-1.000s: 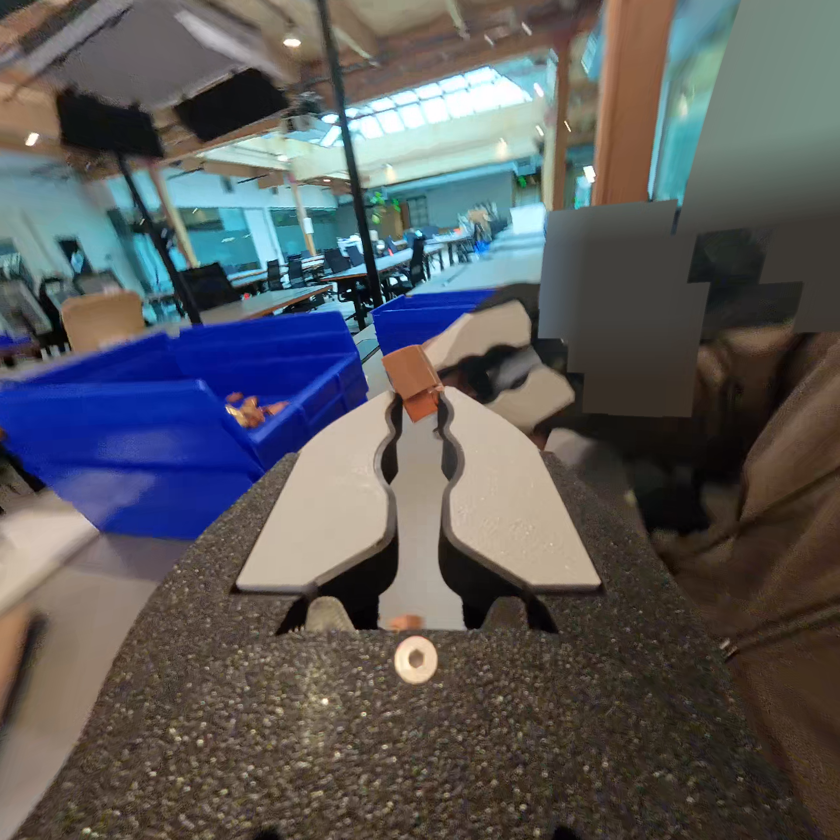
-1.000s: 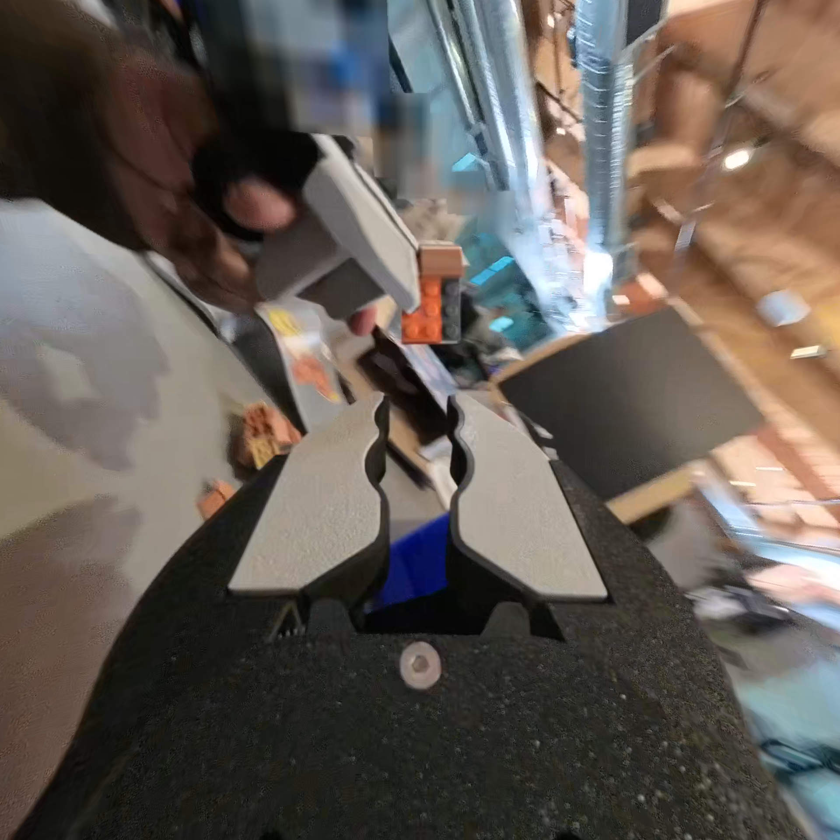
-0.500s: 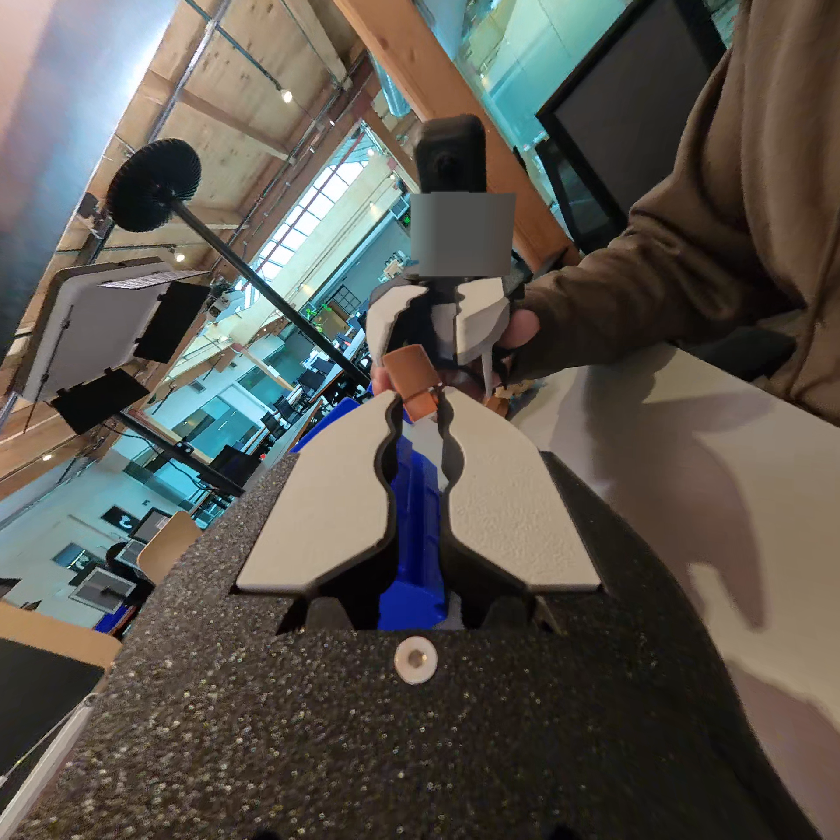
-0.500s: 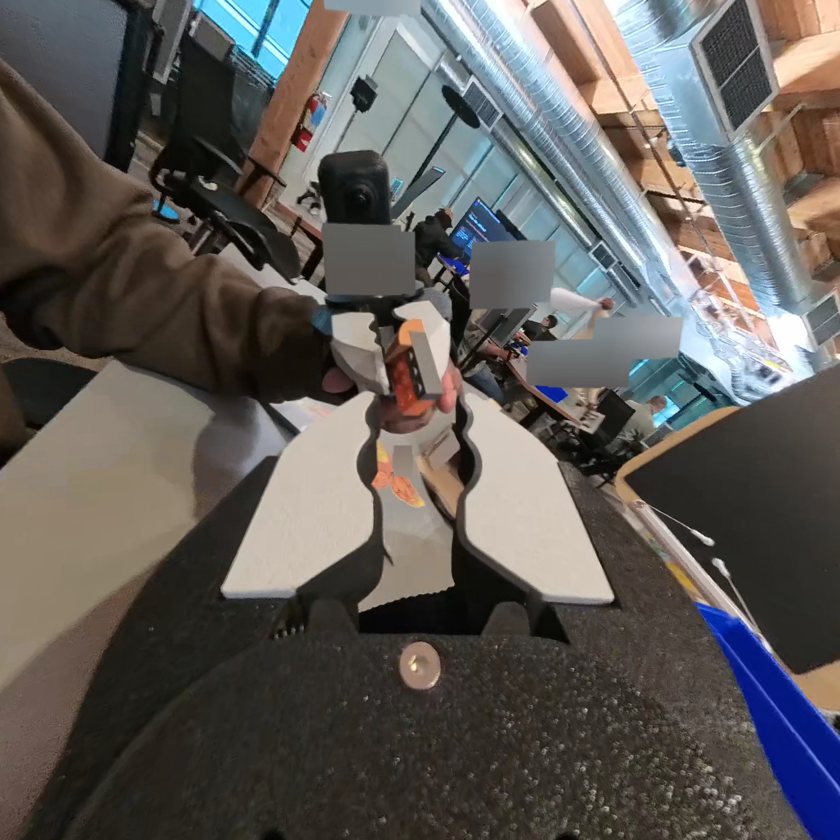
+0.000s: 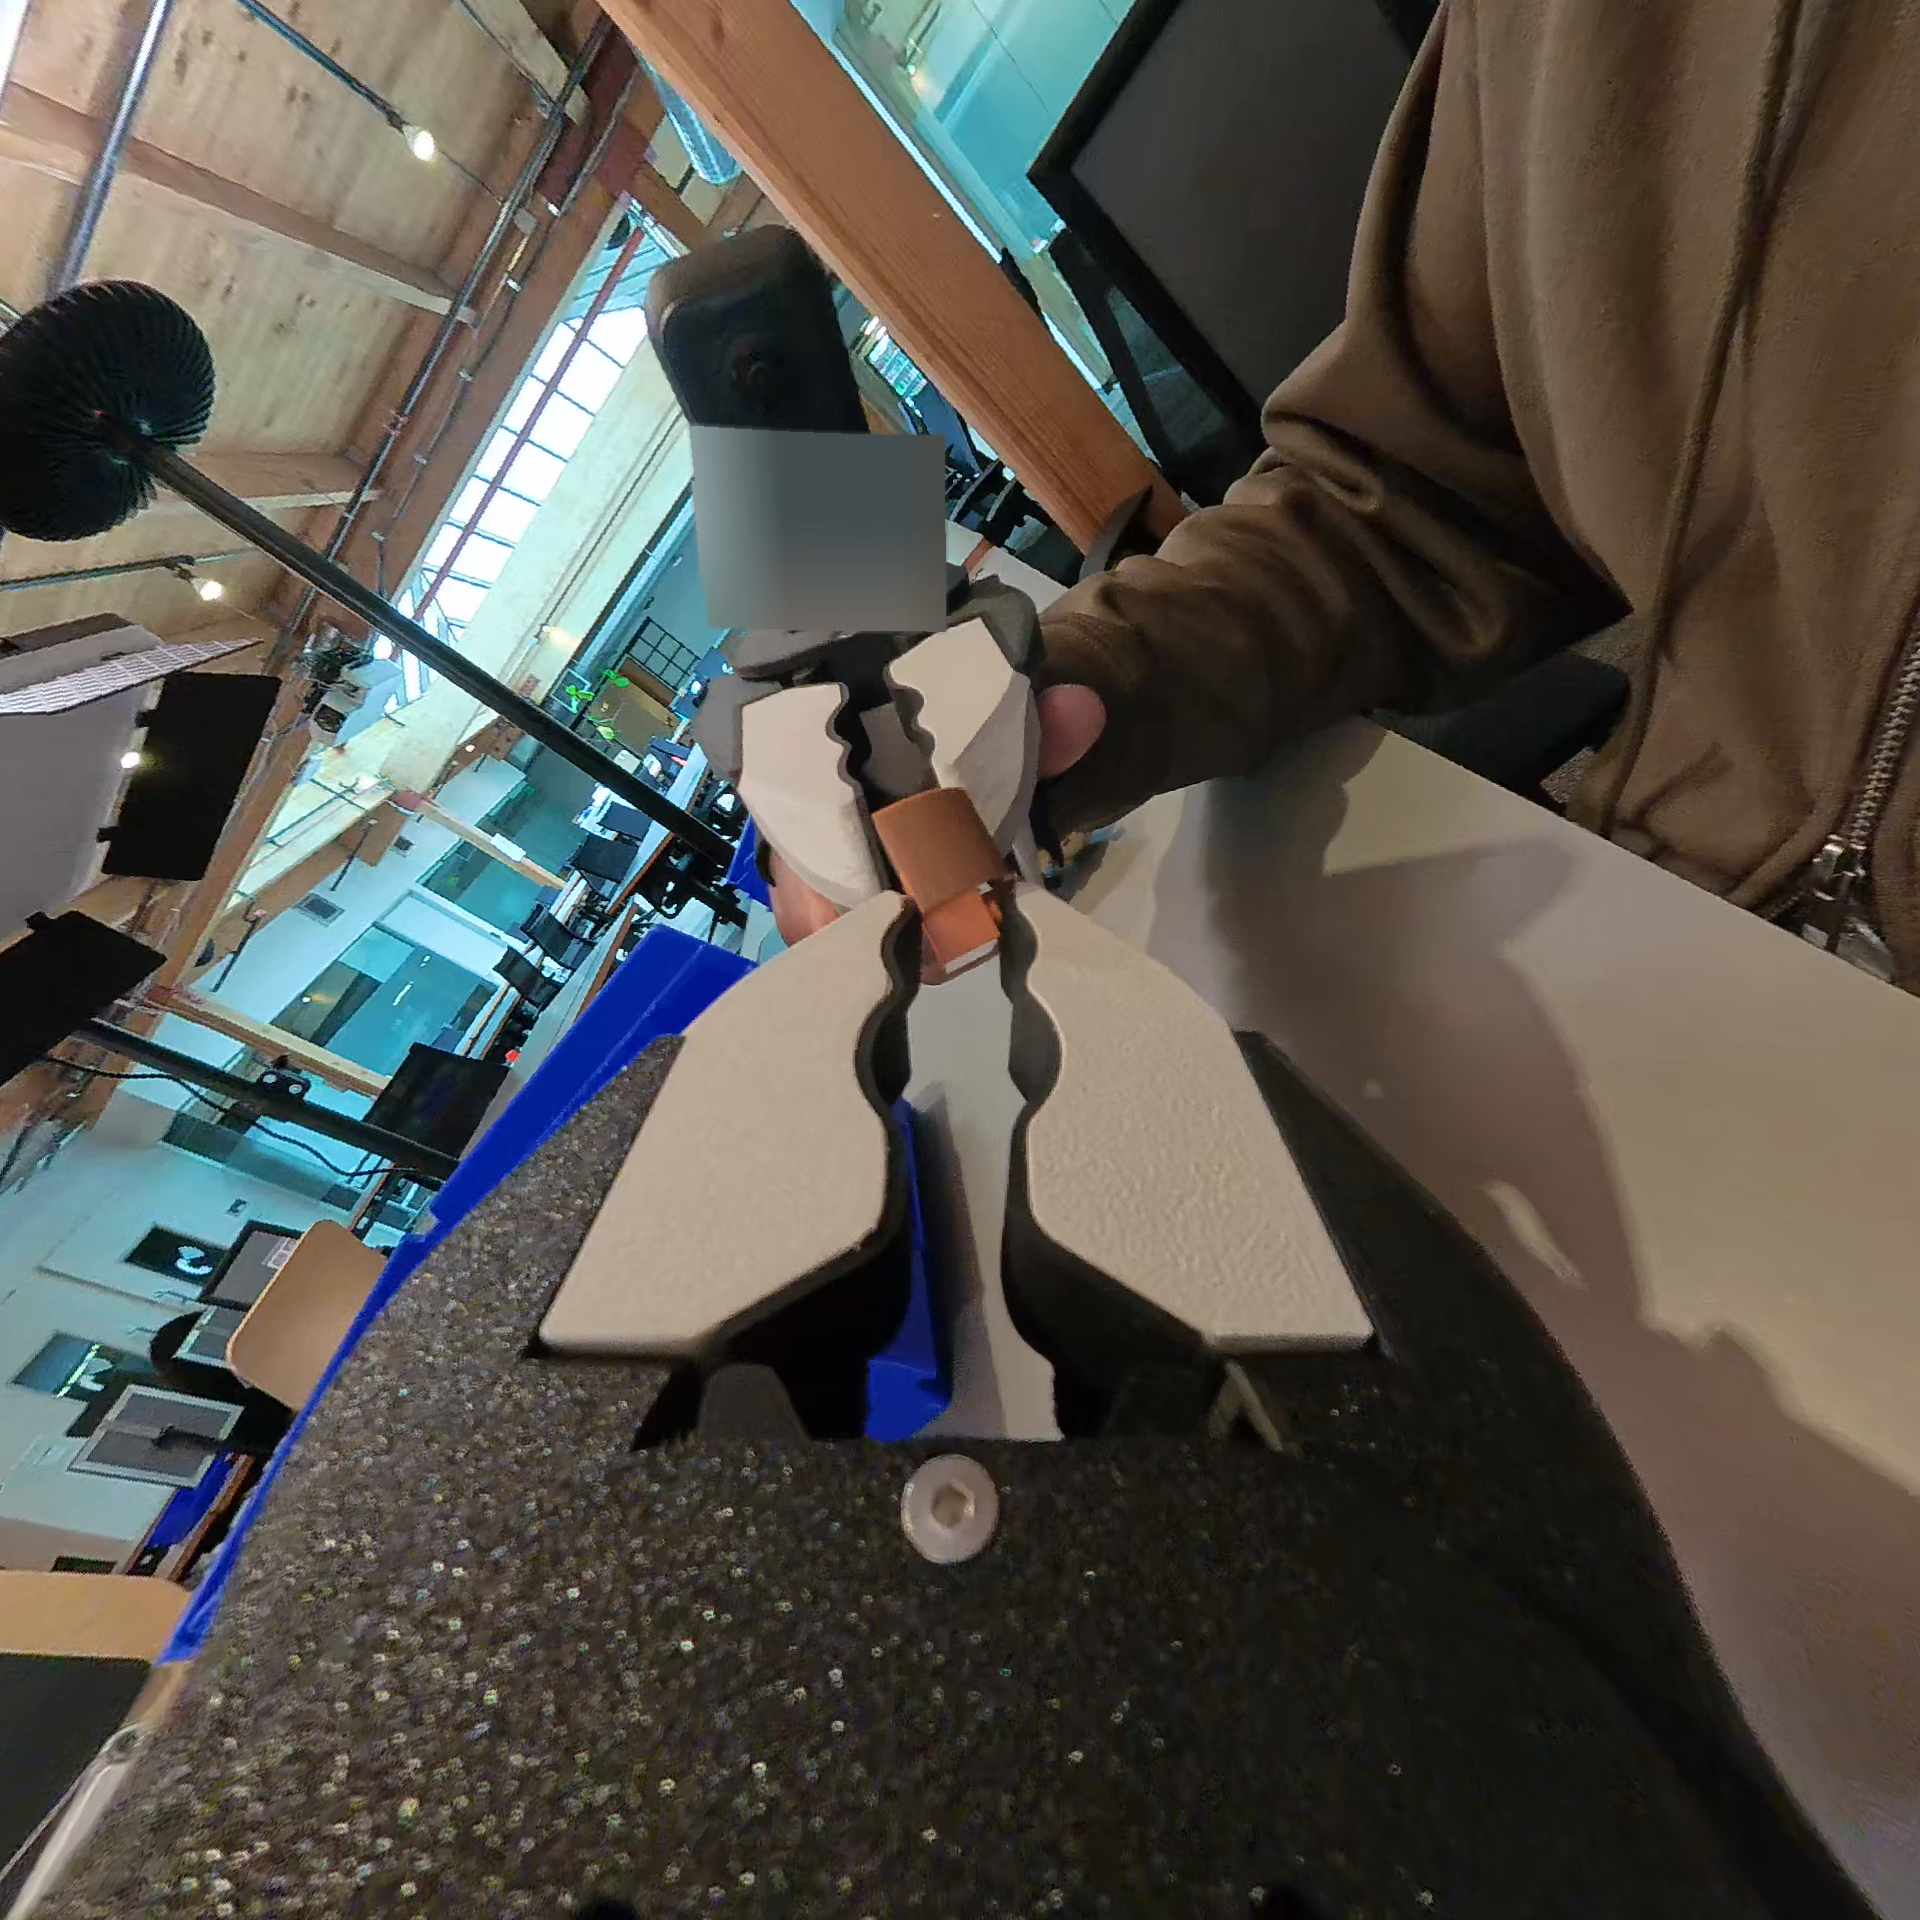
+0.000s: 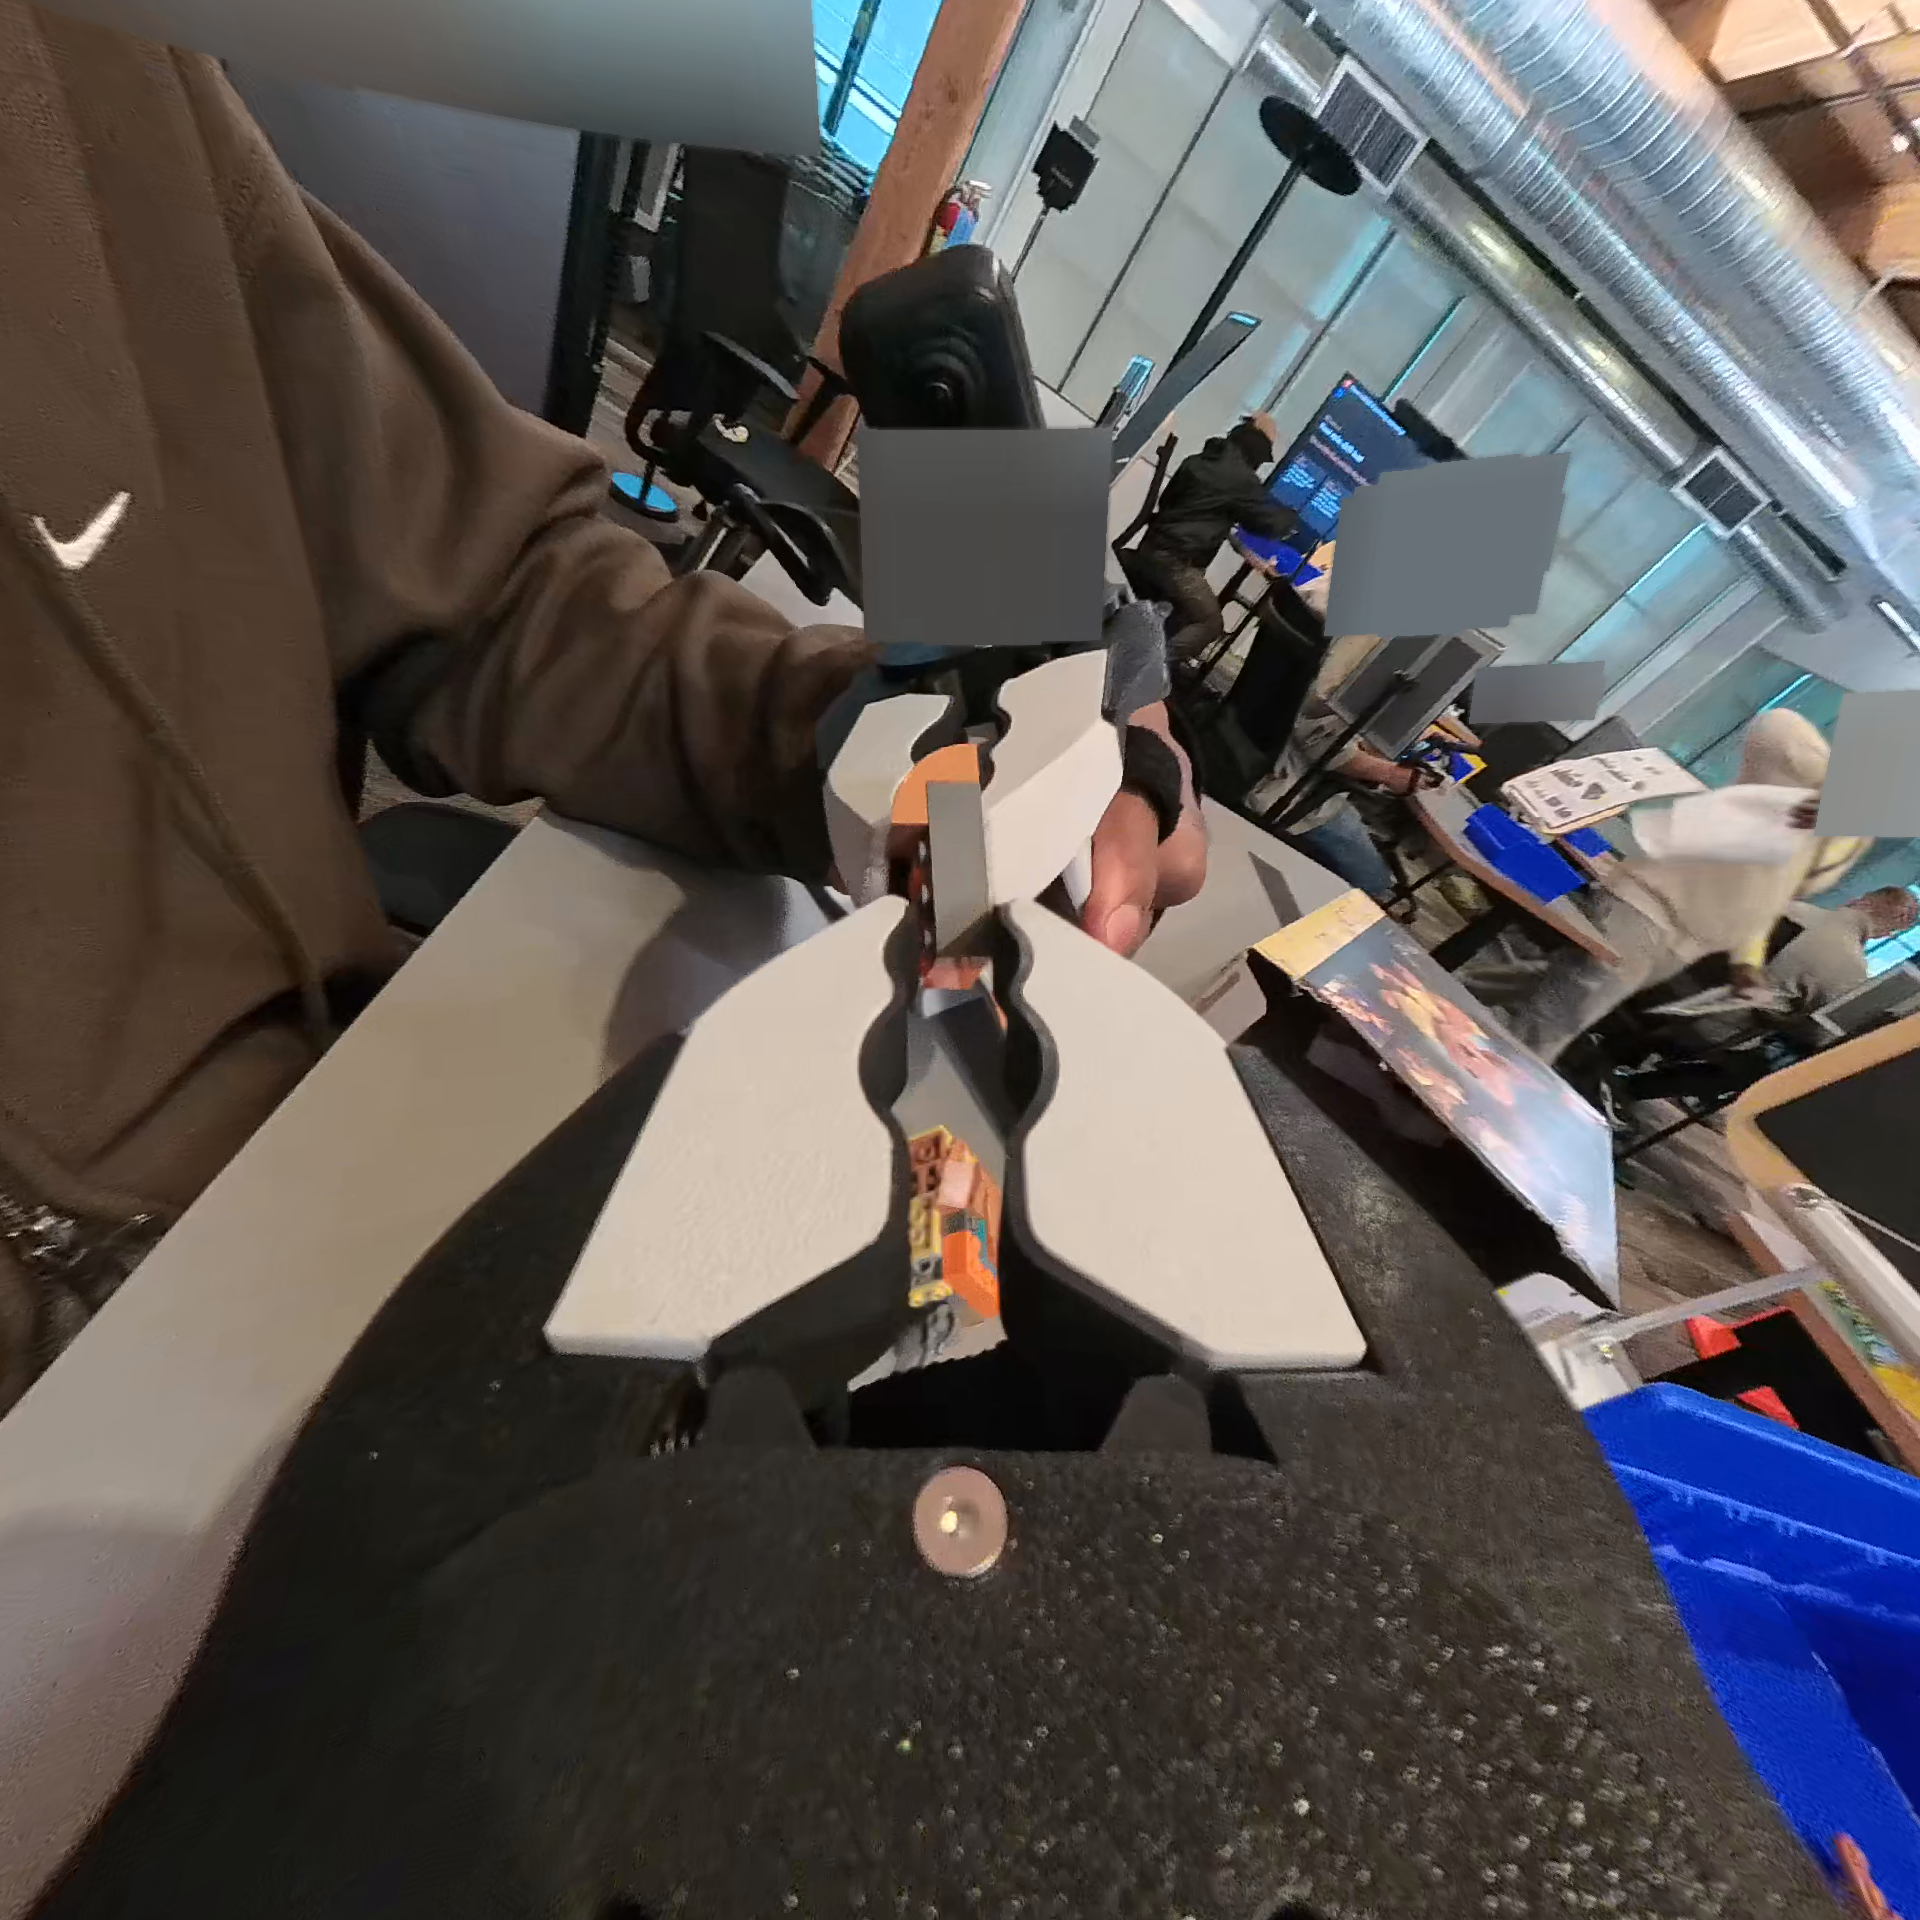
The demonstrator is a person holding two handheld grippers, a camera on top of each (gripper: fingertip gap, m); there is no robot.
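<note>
A small stack of bricks, brown and orange in the left wrist view point(image 5: 948, 896) and grey and orange in the right wrist view point(image 6: 956, 852), is held in the air above the grey table point(image 5: 1507, 1039). My left gripper point(image 5: 958, 930) is shut on one end of it. My right gripper point(image 6: 951, 935) faces the left one tip to tip, and its jaws are closed narrowly on the other end. Each gripper also shows in the other's view, the right gripper point(image 5: 940, 852) and the left gripper point(image 6: 948, 878), each held by a hand in a brown sleeve.
A blue bin point(image 5: 665, 997) stands to the left of my left gripper, and a blue bin point(image 6: 1766, 1579) is at the lower right. Loose orange bricks point(image 6: 961, 1236) lie on the table below my right gripper. A picture box point(image 6: 1455, 1039) leans to the right. People sit at desks behind. Left and right tips are no more than a few centimetres apart.
The two grippers have come together tip to tip. My right gripper's jaws have narrowed onto the brick stack that my left gripper keeps holding.
</note>
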